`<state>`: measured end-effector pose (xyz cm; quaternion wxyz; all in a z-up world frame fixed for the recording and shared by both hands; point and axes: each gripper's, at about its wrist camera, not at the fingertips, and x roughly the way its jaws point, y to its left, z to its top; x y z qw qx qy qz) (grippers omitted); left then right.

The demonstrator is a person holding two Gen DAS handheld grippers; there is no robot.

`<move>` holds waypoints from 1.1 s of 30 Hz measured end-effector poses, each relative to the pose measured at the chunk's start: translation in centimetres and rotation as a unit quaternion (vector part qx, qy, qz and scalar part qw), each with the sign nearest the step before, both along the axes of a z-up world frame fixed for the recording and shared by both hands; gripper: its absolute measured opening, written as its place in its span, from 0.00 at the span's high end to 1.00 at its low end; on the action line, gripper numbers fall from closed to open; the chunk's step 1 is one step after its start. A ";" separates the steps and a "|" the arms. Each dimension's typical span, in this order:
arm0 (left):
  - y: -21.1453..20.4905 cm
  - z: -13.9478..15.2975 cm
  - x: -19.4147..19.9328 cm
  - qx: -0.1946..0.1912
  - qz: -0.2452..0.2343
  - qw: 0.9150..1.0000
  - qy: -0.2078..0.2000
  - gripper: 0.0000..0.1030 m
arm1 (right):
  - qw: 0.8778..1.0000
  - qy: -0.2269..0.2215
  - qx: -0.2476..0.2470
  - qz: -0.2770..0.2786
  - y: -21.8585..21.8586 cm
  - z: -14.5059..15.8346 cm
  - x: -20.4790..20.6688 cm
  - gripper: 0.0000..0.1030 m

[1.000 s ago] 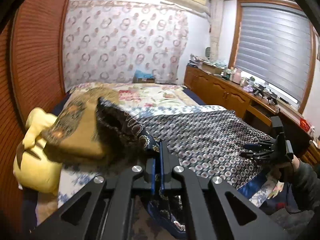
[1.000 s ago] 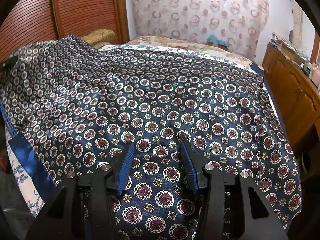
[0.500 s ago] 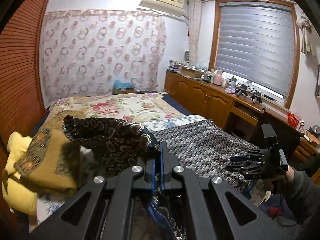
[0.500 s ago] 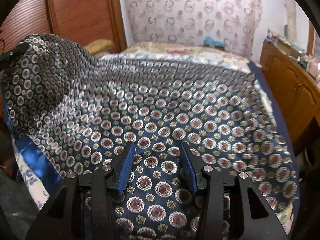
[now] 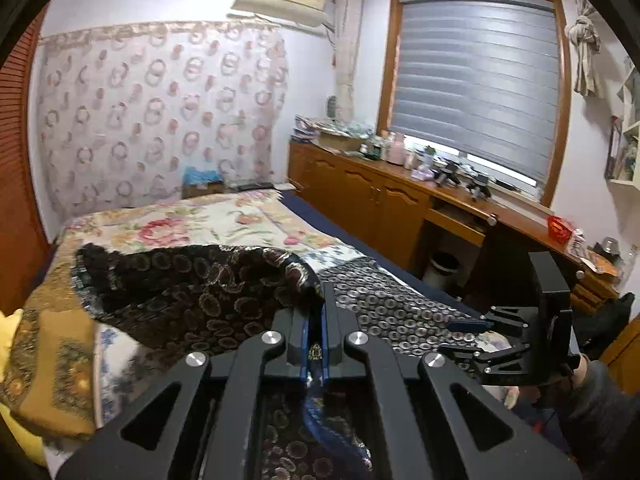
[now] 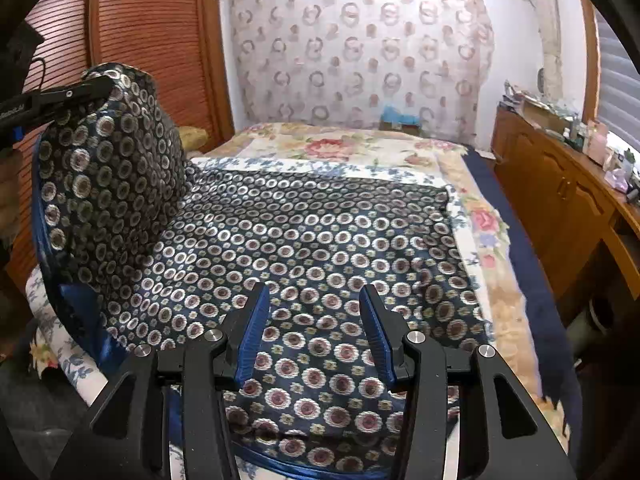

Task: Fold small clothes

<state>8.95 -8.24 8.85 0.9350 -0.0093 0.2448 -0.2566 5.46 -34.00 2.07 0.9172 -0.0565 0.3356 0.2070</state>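
The cloth (image 6: 320, 240) lies spread on the bed (image 6: 500, 304), its left corner lifted above the rest in the left gripper (image 5: 316, 316), whose jaws are closed on it. The right gripper (image 6: 316, 320) hangs over the cloth's near edge, jaws apart, touching nothing. A cabinet (image 5: 380, 204) runs along the bed's right side under the window (image 5: 476, 80), a curtain (image 6: 360, 48) hangs behind the bed, and pillows (image 5: 44, 360) lie at its left.

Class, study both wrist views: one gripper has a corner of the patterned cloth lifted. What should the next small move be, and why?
Probably carry the left gripper across toward the right gripper. It is shut on the patterned cloth, whose left corner is raised, while the rest lies flat on the bed. The right gripper is open above the near edge, gripping nothing.
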 end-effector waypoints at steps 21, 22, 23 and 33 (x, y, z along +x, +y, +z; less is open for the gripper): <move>3.8 -5.9 -3.0 0.039 0.043 0.998 0.040 0.68 | 0.999 0.029 0.009 0.033 3.1 -1.8 2.9 0.54; 4.3 -6.2 -3.1 0.042 0.049 0.997 0.040 0.68 | 0.999 0.035 0.010 0.037 3.5 -2.0 3.1 0.54; 4.5 -6.4 -3.2 0.044 0.053 0.997 0.042 0.67 | 0.998 0.038 0.011 0.040 3.8 -2.1 3.5 0.54; 6.0 -8.5 -3.4 0.047 0.070 0.995 0.060 0.65 | 0.994 0.063 0.002 0.091 8.2 -2.7 5.7 0.37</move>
